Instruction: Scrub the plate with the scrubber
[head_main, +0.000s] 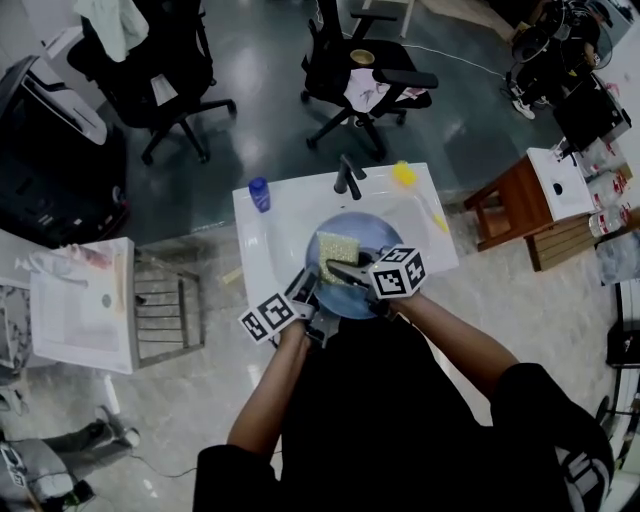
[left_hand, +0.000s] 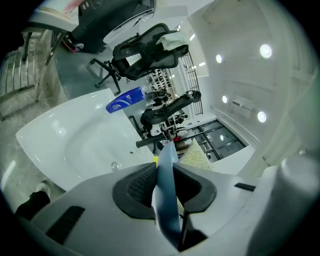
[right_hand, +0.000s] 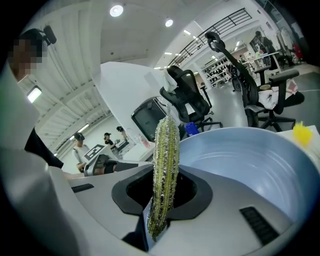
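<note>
A pale blue plate (head_main: 360, 262) is held over the white sink (head_main: 262, 240). My left gripper (head_main: 312, 292) is shut on the plate's near-left rim; in the left gripper view that rim (left_hand: 167, 192) stands edge-on between the jaws. My right gripper (head_main: 335, 270) is shut on the yellow-green scrubber (head_main: 337, 252), which lies flat against the plate's face. In the right gripper view the scrubber (right_hand: 165, 175) stands upright in the jaws with the plate's bowl (right_hand: 250, 160) to the right.
A black faucet (head_main: 349, 176) rises at the sink's back edge. A blue bottle (head_main: 259, 193) stands at the back left, a yellow object (head_main: 404, 174) at the back right. Office chairs (head_main: 365, 75) stand beyond, with a wooden stool (head_main: 515, 205) to the right and a metal rack (head_main: 160, 305) to the left.
</note>
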